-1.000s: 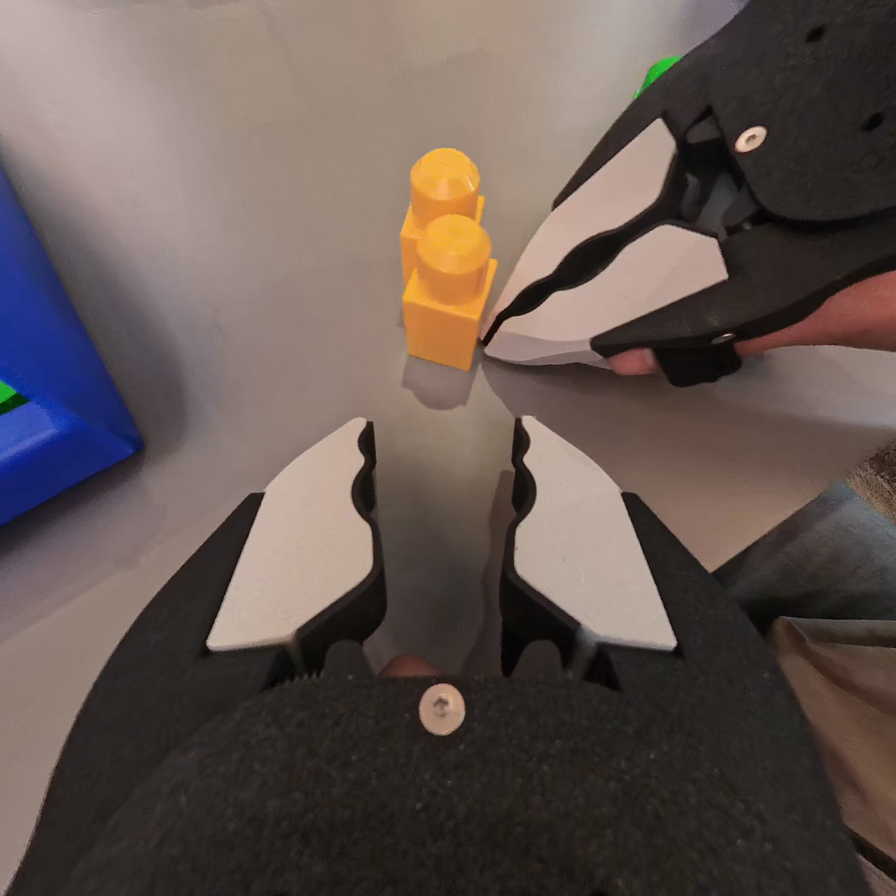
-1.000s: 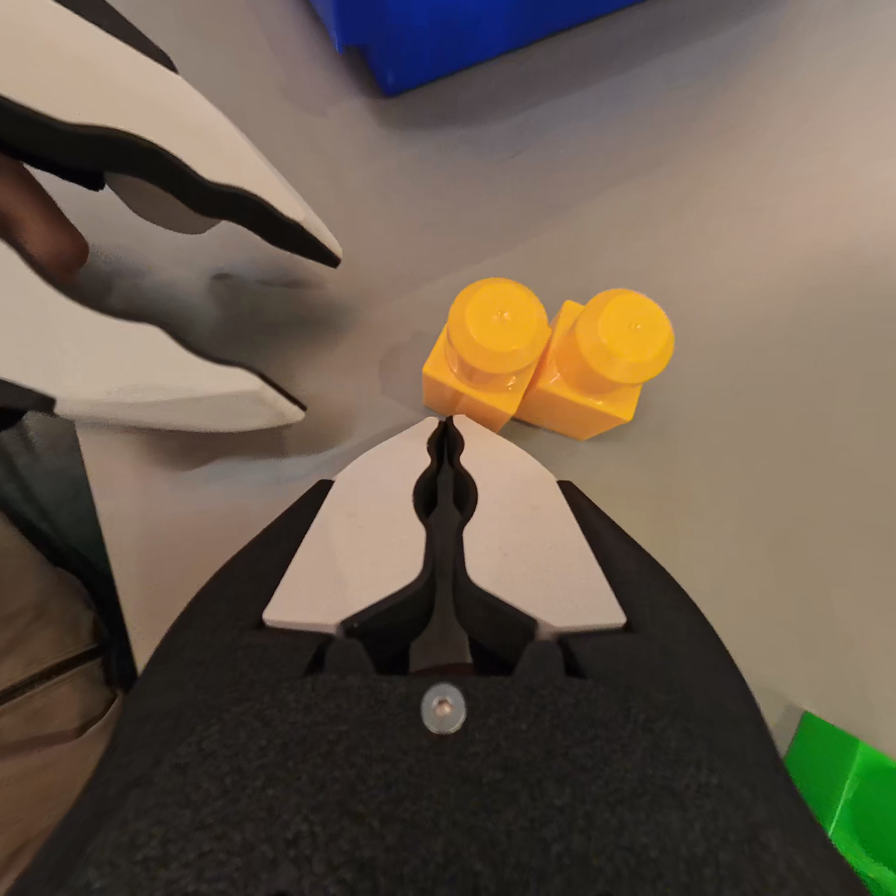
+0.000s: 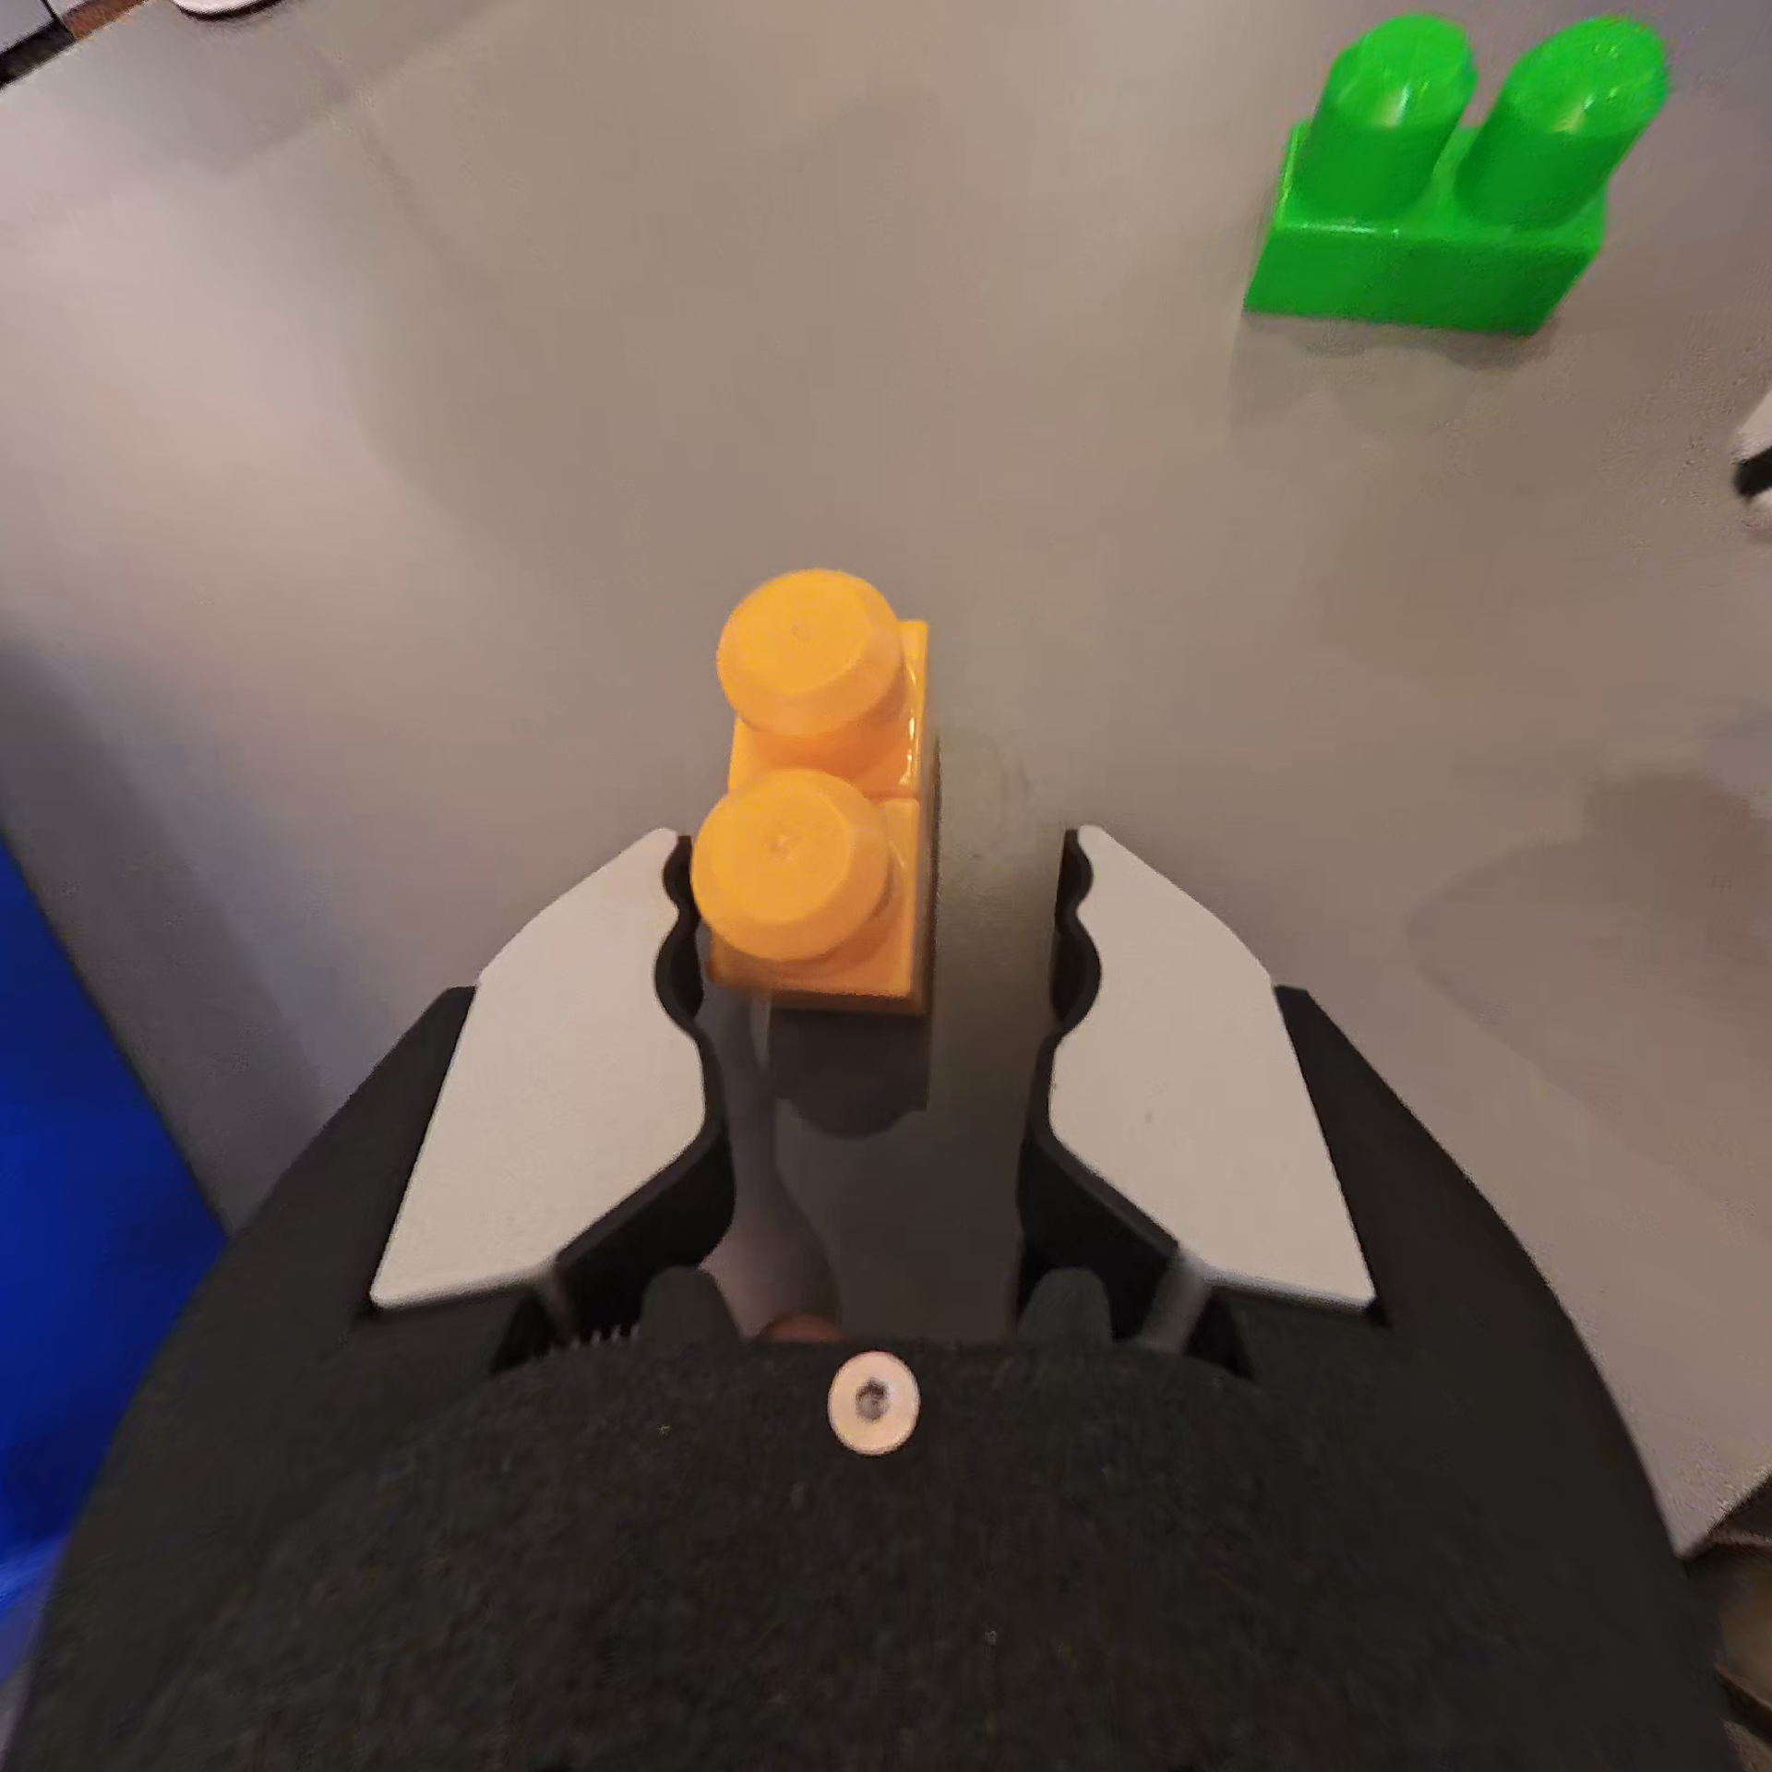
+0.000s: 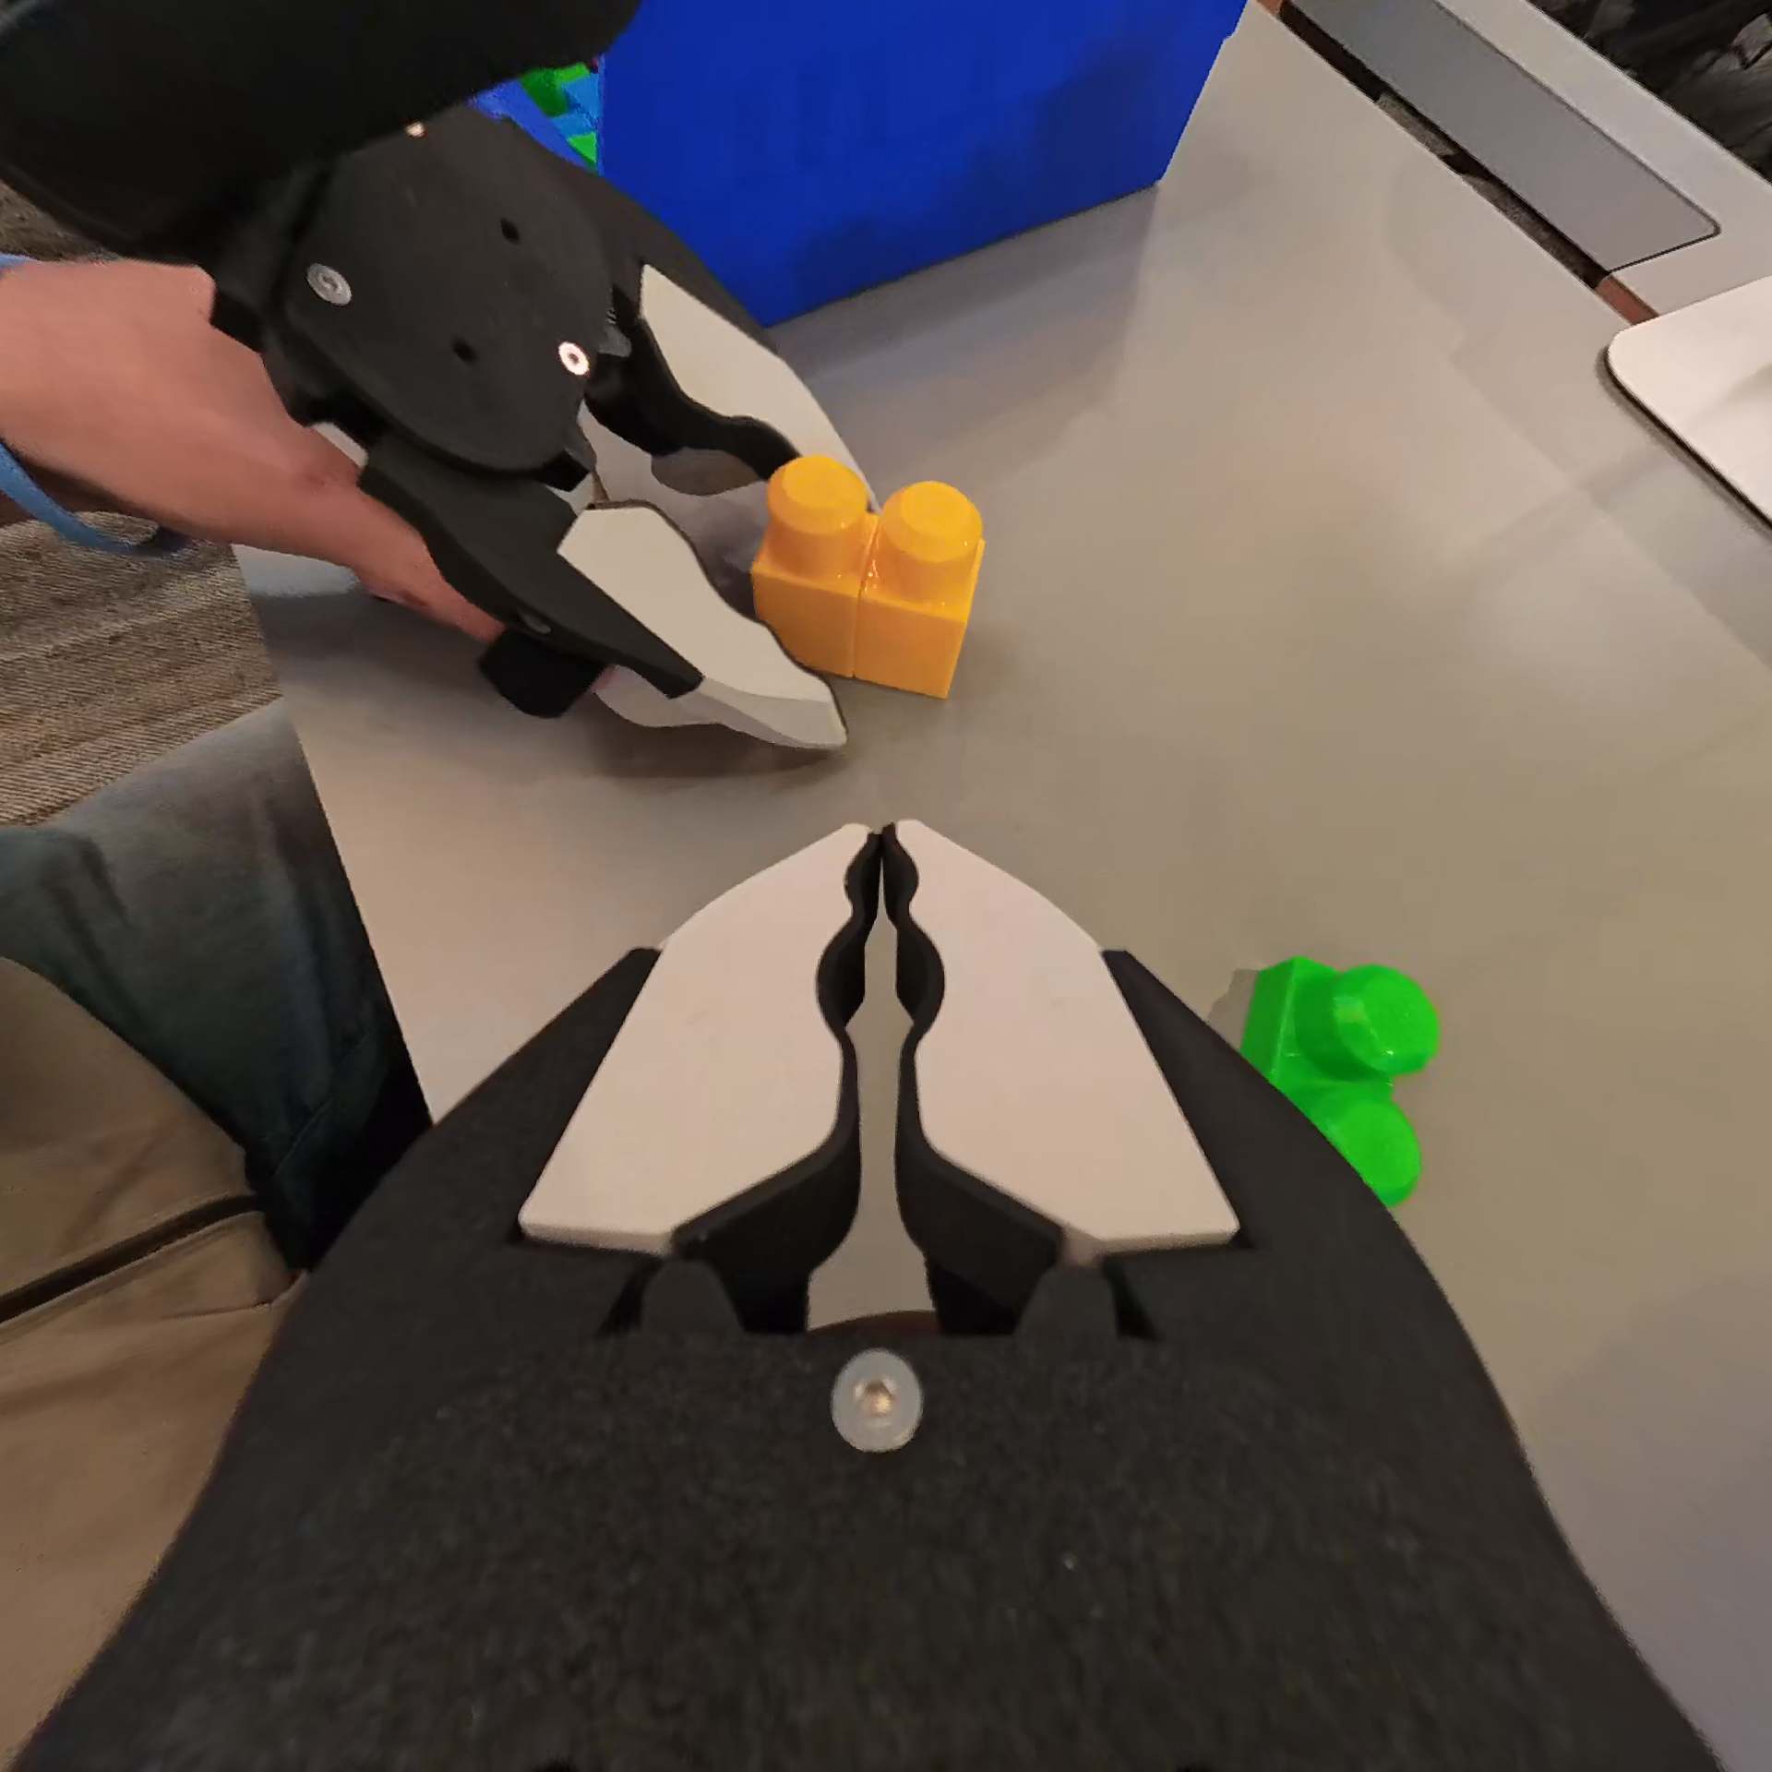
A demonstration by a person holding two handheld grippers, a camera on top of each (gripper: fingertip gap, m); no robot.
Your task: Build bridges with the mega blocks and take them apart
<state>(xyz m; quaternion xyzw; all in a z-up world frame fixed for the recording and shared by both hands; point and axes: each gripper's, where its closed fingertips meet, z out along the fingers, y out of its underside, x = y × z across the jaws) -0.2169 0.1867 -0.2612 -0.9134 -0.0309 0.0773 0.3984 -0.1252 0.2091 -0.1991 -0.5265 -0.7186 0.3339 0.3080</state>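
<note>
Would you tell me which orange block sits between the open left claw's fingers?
The nearer orange block, inside the left claw; the farther orange block lies beyond.

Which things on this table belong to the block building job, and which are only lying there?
For the job:
two orange blocks, side by side, touching
green block, two studs
blue bin with more blocks inside
left gripper, open at the orange pair
right gripper, shut, empty

Just lying about:
white flat item at the table edge
</note>
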